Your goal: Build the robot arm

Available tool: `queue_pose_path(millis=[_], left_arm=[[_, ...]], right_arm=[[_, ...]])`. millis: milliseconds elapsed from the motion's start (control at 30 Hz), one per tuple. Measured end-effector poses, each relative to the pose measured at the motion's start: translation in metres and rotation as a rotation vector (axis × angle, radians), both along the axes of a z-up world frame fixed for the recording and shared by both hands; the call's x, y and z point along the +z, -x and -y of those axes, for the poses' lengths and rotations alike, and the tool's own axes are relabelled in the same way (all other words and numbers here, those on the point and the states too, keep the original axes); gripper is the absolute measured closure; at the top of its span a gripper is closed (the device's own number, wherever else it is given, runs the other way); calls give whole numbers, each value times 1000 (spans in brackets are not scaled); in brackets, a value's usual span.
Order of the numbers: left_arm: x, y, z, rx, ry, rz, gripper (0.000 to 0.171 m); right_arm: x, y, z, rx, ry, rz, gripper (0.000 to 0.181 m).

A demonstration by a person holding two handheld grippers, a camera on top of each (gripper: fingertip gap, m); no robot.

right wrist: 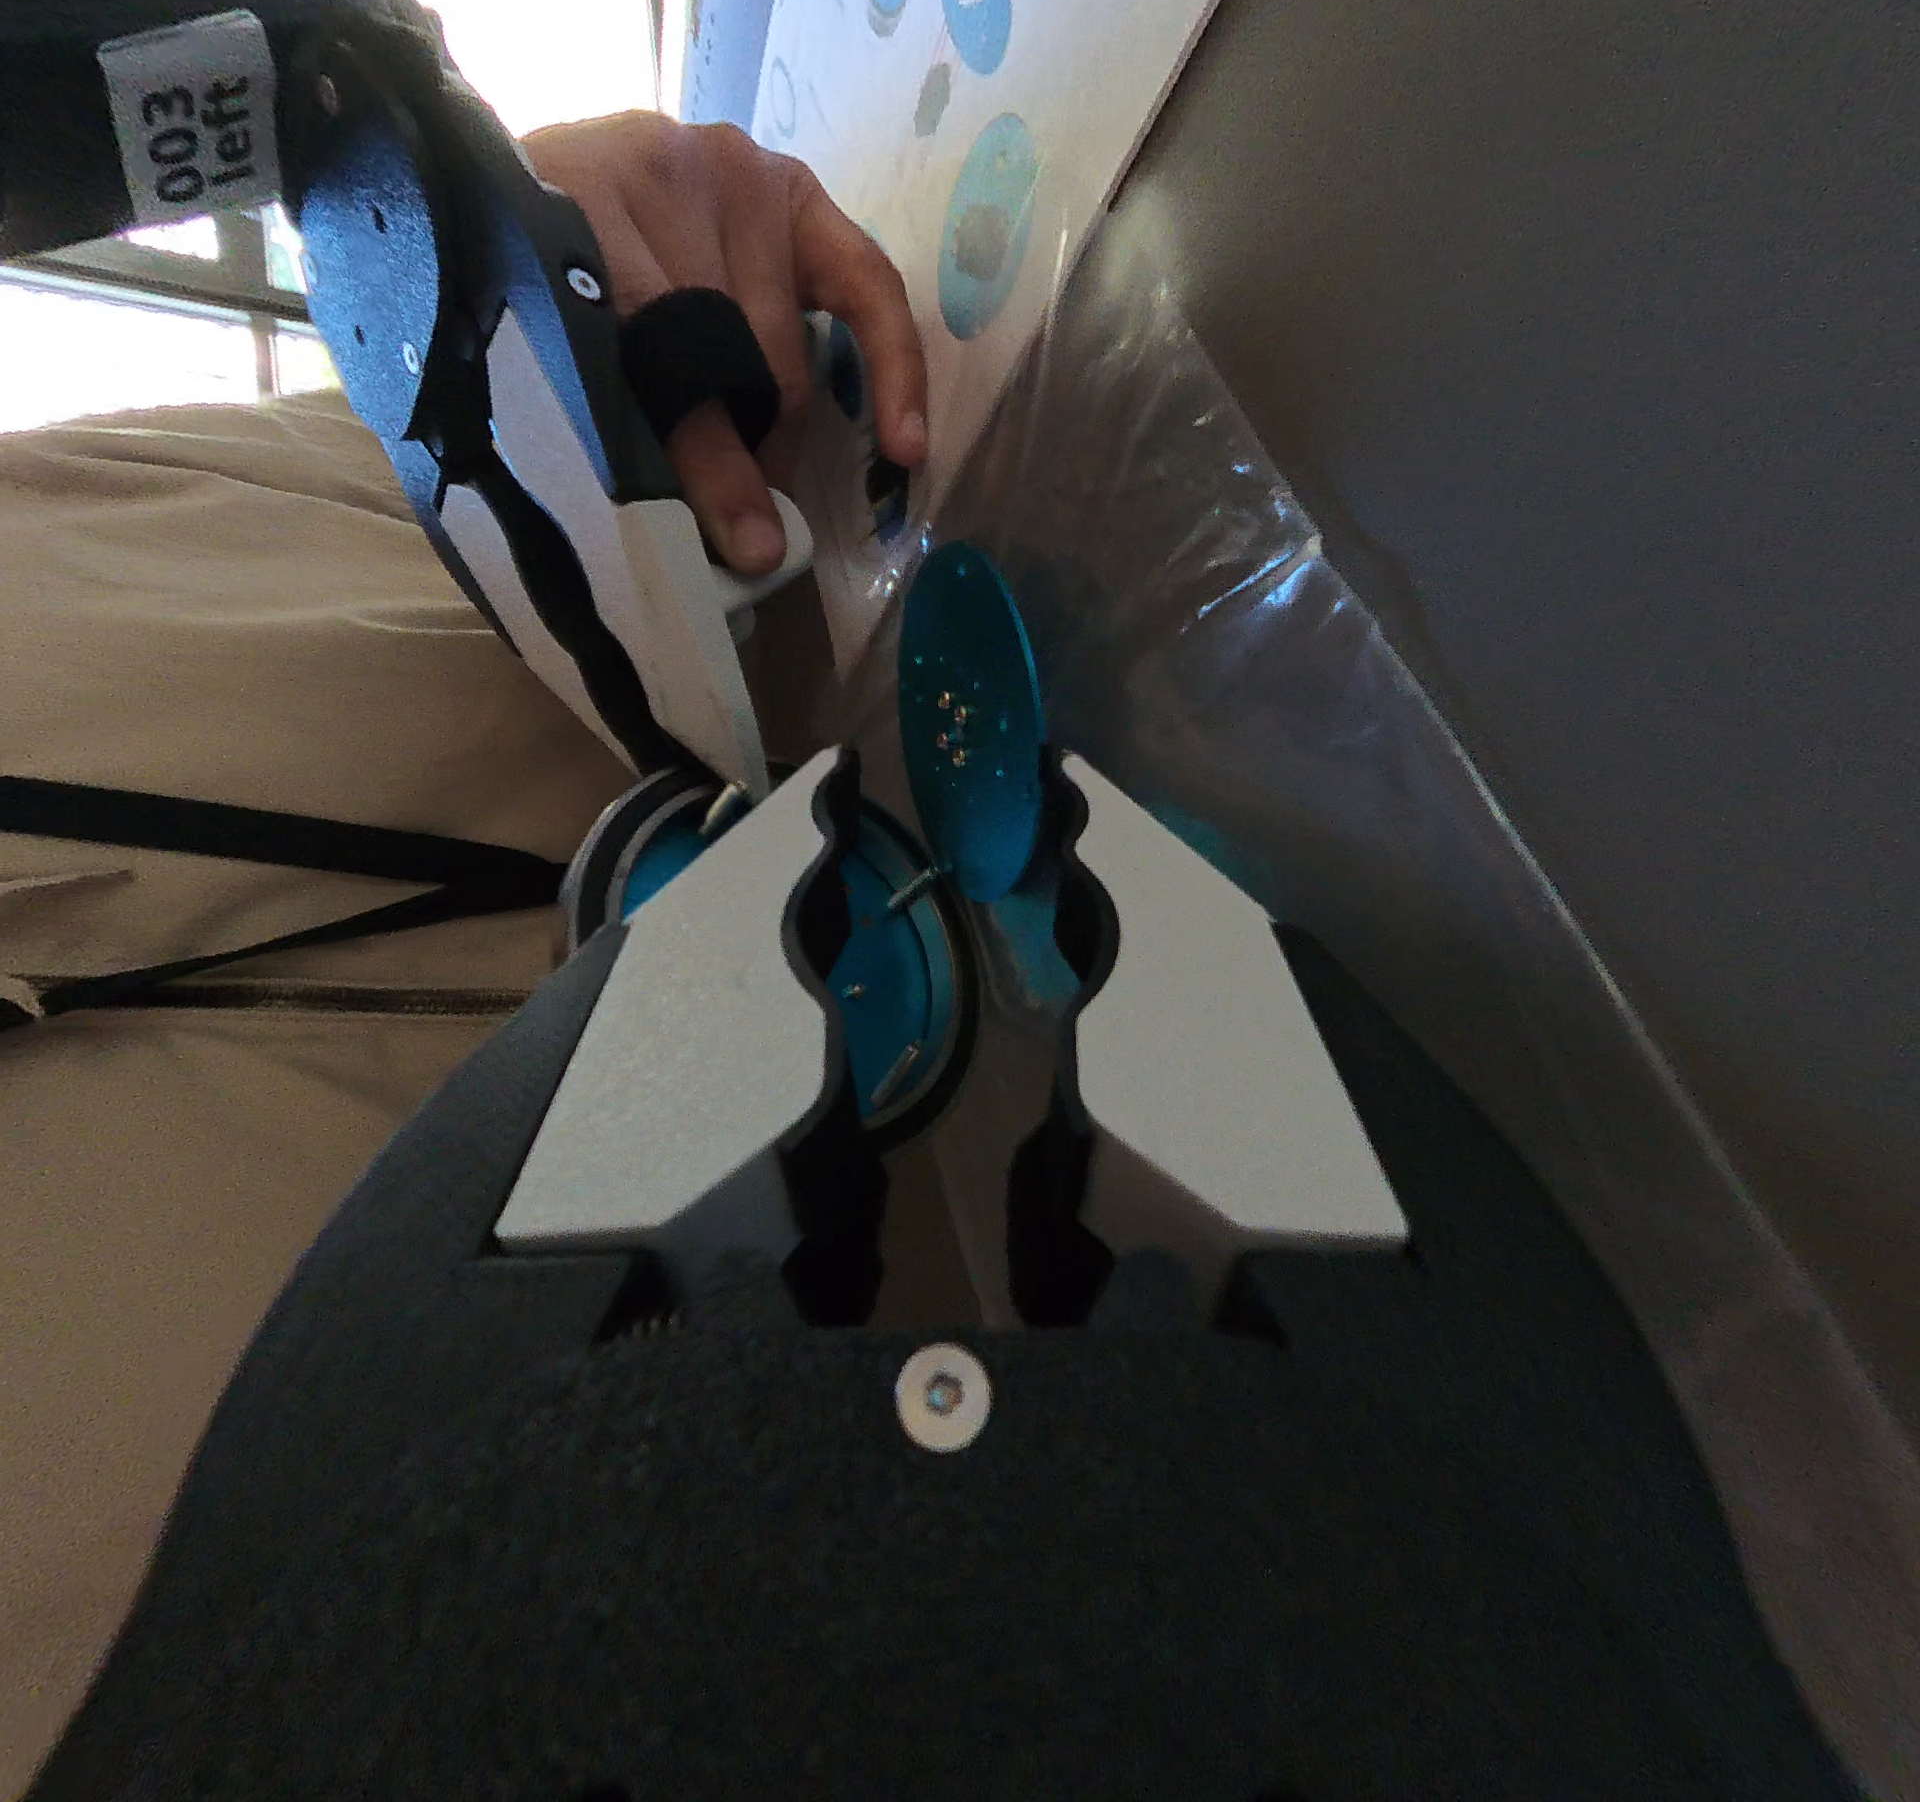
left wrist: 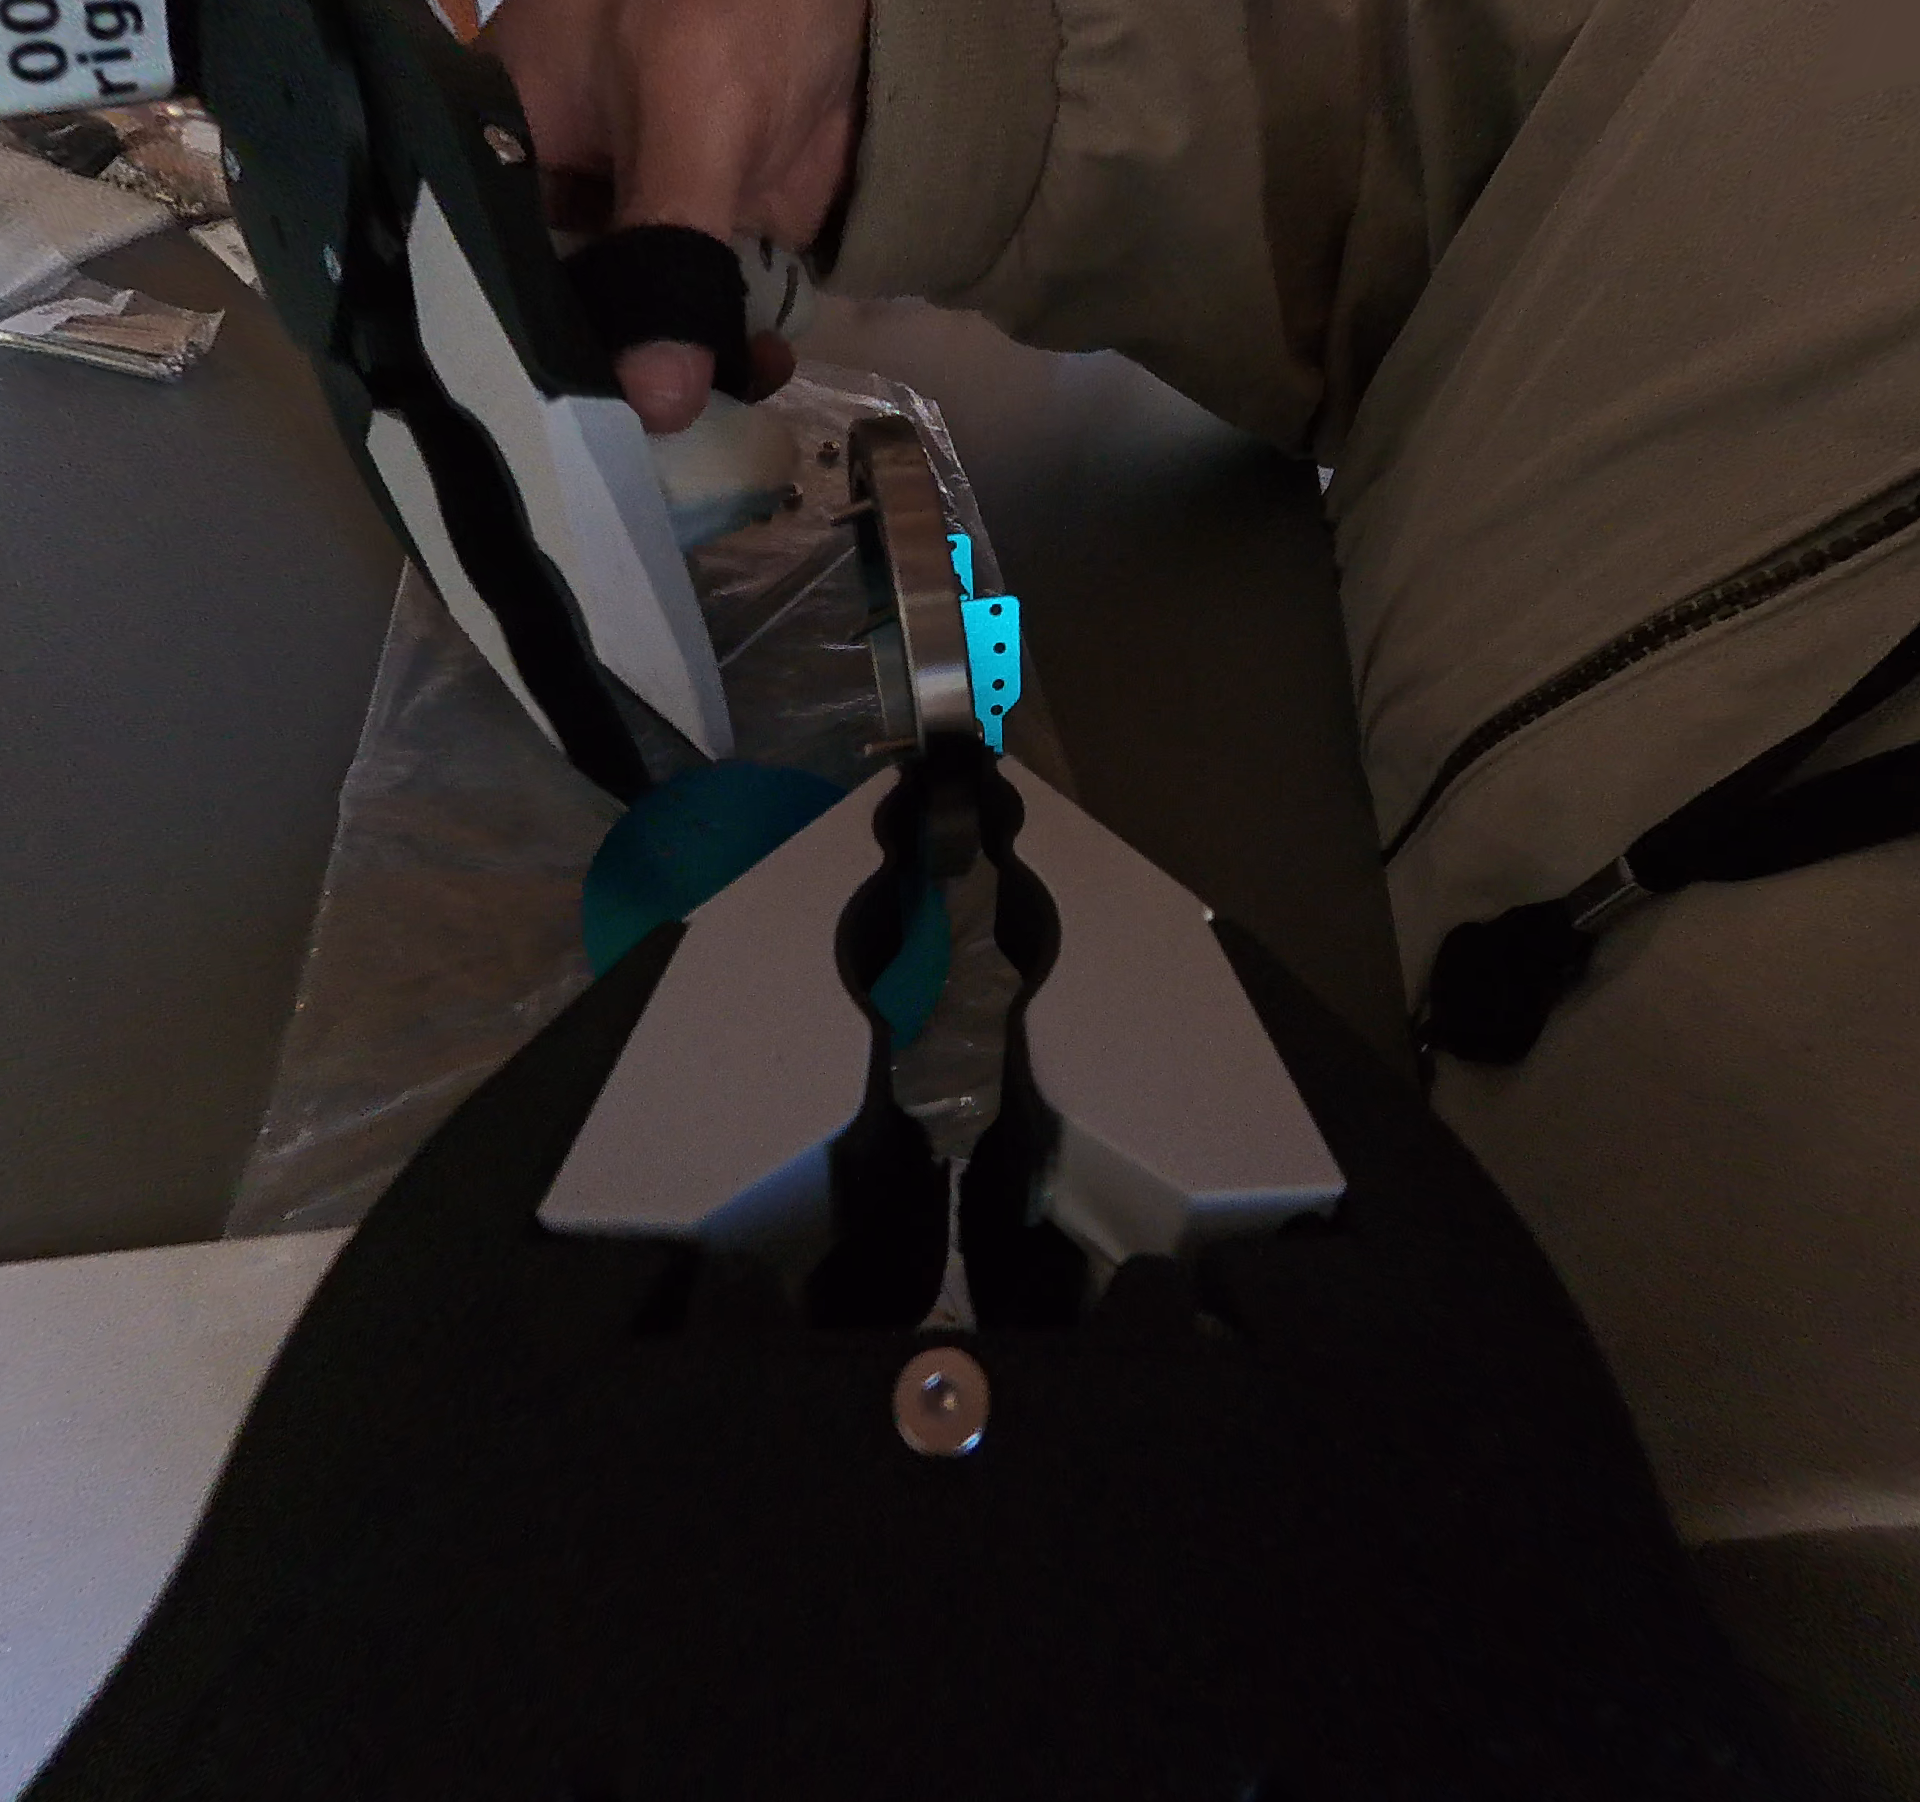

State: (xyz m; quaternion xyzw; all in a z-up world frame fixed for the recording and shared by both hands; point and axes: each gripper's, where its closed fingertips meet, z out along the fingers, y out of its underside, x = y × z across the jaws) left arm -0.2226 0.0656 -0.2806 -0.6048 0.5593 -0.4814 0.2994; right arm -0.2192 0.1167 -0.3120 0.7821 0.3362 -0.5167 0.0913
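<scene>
Left tool (left wrist: 948, 765) closed on silver metal ring with blue inner plate (left wrist: 914, 589). Right tool (right wrist: 951, 786) open around flat round blue disc (right wrist: 971, 713), just beside ring, above grey worktop (right wrist: 1558, 402).

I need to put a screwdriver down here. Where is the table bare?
Bare grey table lies left of the plastic sheet, below the papers, and between the metal ring and the jacket. The sheet is crowded: left gripper and right gripper meet at the blue disc.
</scene>
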Motion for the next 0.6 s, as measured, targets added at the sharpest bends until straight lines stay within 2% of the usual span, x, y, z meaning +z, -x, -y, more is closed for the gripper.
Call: queue_pose_path(millis=[133, 267, 433, 600], left_arm=[[-1, 0, 0, -4, 3, -5, 160], [-1, -1, 2, -9, -4, -9, 160], [-2, -1, 3, -14, -14, -10, 160], [-2, 0, 3, -11, -18, -10, 161]], right_arm=[[-11, 0, 11, 100, -38, 26, 157], [-15, 5, 13, 146, -62, 7, 179], [-11, 6, 13, 154, -73, -16, 181], [6, -6, -5, 127, -206, -25, 181]])
